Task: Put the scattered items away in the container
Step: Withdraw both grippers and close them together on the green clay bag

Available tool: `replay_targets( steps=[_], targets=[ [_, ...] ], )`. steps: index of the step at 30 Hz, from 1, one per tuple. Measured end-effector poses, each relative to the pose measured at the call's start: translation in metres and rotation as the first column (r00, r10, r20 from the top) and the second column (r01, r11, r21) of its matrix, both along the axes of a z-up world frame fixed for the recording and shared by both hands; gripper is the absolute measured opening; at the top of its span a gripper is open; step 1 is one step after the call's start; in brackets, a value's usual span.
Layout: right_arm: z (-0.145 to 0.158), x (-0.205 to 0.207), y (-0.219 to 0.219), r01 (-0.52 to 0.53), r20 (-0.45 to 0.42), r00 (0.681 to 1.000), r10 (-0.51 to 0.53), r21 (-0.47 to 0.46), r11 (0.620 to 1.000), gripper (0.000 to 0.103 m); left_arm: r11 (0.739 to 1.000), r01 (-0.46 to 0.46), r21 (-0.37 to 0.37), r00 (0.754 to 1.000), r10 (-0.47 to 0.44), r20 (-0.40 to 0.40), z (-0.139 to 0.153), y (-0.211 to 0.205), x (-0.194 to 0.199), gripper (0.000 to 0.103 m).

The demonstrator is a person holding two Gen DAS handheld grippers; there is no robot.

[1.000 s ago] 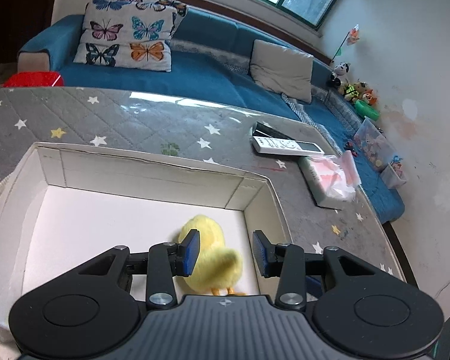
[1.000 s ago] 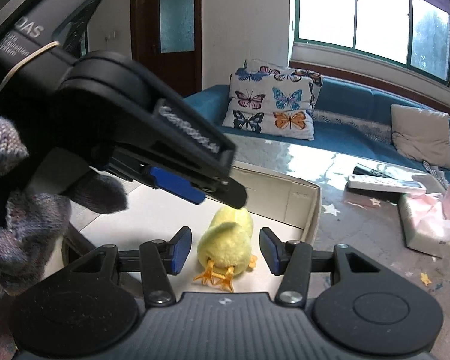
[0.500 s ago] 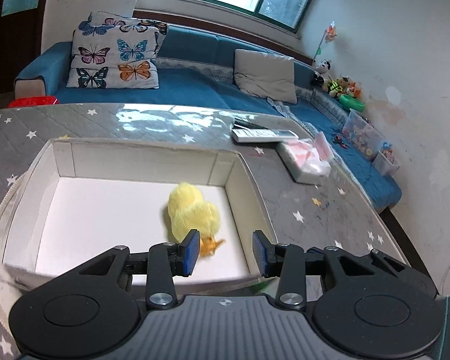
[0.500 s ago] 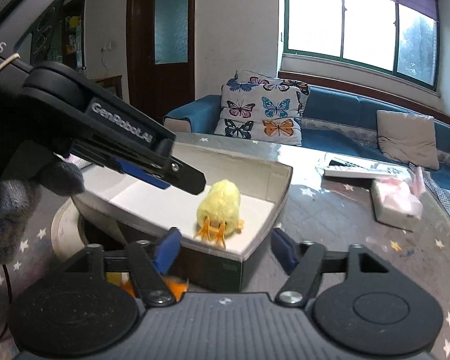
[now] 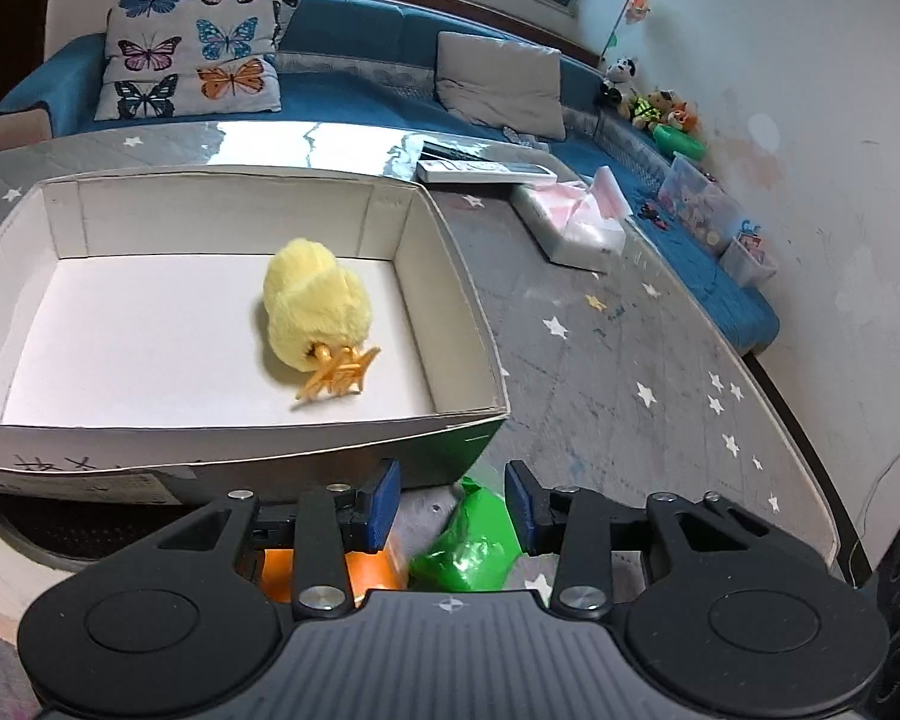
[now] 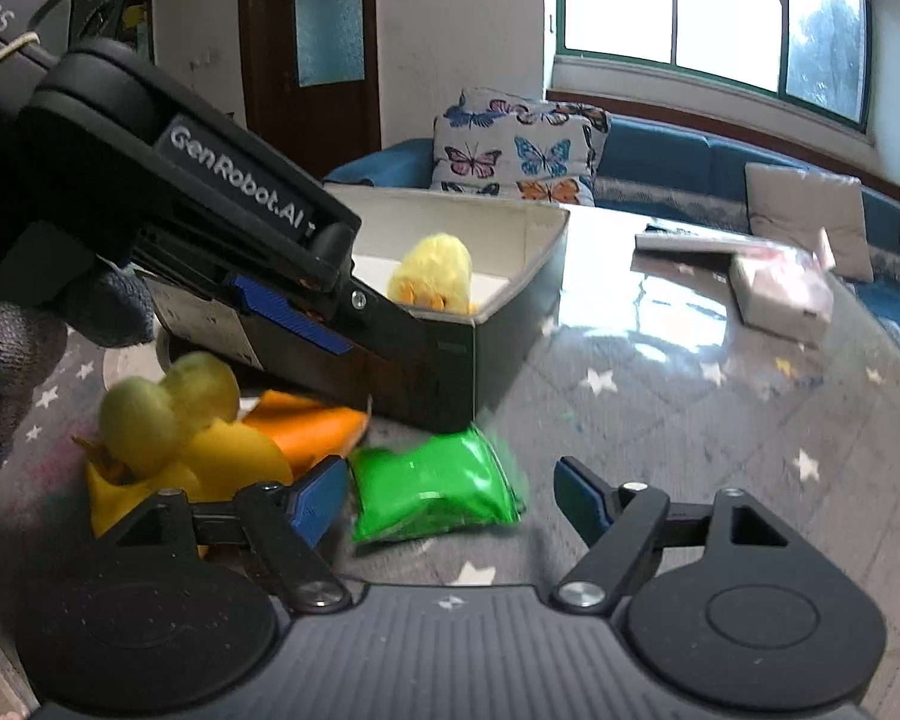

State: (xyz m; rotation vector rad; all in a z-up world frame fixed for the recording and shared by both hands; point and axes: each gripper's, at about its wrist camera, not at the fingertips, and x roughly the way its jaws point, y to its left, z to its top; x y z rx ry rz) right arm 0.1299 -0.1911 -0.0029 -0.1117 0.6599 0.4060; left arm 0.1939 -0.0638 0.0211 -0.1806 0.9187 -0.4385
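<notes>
Yellow chick (image 5: 315, 309); white box (image 5: 228, 222); green packet (image 6: 435, 492); star-patterned grey tabletop (image 5: 600, 372)

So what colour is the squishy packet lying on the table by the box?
Bright green packet, clearest in the right wrist view.

One box (image 5: 462, 324), two plush chicks (image 5: 315, 312) (image 6: 168, 414), one green packet (image 6: 432, 489), one orange item (image 6: 306, 426), one remote (image 5: 486, 170)
</notes>
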Motion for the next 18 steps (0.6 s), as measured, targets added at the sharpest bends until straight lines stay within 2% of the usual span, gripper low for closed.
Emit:
replay_targets(
  steps=[8, 18],
  targets=[
    [-0.015, 0.008, 0.002, 0.000, -0.036, 0.999, 0.001, 0.014, 1.000, 0.079, 0.997, 0.077, 0.027, 0.997, -0.077, -0.024, -0.011, -0.019, 0.004, 0.041],
    [-0.023, 0.011, 0.005, -0.004, -0.051, 0.999, 0.005, 0.026, 1.000, 0.077, 0.992, 0.123, 0.038, 0.991, -0.120, -0.058, -0.022, -0.026, 0.006, 0.041]
  ],
)
